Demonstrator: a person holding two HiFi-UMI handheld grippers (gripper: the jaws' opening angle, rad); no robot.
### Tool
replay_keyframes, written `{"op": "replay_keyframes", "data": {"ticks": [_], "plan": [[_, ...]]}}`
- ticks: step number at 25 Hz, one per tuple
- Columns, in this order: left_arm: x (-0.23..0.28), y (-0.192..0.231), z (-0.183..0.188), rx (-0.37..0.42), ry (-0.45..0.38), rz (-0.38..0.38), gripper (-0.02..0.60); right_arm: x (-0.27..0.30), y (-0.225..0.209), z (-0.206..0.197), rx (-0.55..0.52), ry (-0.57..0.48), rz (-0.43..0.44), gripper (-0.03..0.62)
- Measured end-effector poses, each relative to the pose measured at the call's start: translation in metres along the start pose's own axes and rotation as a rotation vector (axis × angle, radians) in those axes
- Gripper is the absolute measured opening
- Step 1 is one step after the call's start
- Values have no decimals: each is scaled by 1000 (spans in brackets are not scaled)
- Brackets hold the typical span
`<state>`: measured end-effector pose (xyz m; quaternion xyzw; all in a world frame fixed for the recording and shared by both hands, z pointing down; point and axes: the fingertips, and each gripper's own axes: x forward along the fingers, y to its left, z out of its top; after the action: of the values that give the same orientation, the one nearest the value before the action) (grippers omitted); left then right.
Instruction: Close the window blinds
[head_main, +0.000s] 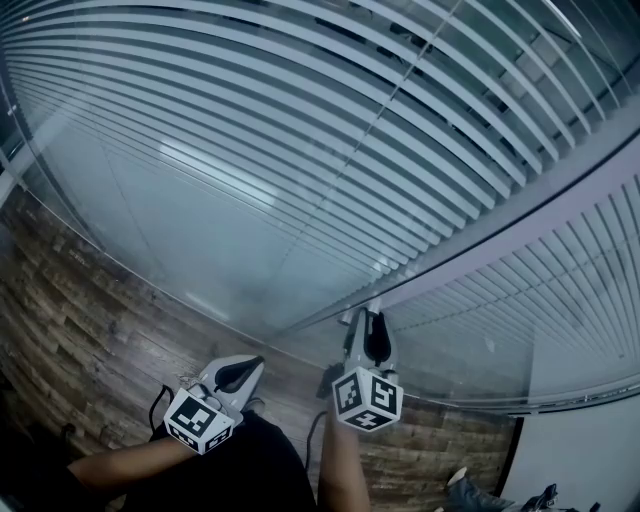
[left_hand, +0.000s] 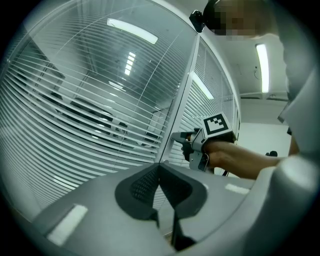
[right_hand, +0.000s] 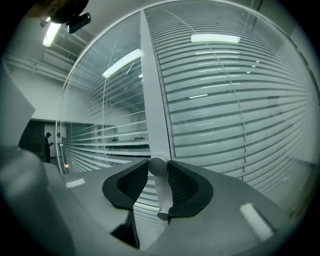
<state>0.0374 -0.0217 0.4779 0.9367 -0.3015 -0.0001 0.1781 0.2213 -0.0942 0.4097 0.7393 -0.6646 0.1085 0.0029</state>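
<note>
White slatted blinds (head_main: 300, 120) hang behind glass panes on both sides of a grey upright frame post (right_hand: 152, 90). A small round metal knob (right_hand: 158, 165) on a short stem juts out from that post. My right gripper (right_hand: 159, 176) is shut on the knob, a dark pad pressed to each side of it. In the head view the right gripper (head_main: 371, 314) reaches up to the post. My left gripper (head_main: 250, 363) hangs lower left, away from the glass. In its own view the left gripper (left_hand: 160, 169) is shut with nothing in it. Slats of the left pane (left_hand: 90, 115) show dark gaps.
A wood-pattern floor (head_main: 90, 320) lies below the glass wall. A white wall (head_main: 580, 460) and a shoe (head_main: 468, 490) are at the lower right. The person's forearm (left_hand: 240, 160) stretches across the left gripper view to the right gripper's marker cube (left_hand: 219, 125).
</note>
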Motion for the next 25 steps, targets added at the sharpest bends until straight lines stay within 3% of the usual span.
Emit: {"op": "replay_keyframes", "data": {"ticks": [5,11,18,25], "plan": [[3,-3,-1,1,1,-10,0,1,2,0,-153,30,-2,132],[0,-4,-3,2,3,-9,0,-3,5,-1,-215,38,-3,132],[3,-3,-2,2,6,-3,0,1,9,-1,-510,78,-40,132],[5,-4,-2,1,7,-2,0,3,10,-1,-692,112,-42,133]]}}
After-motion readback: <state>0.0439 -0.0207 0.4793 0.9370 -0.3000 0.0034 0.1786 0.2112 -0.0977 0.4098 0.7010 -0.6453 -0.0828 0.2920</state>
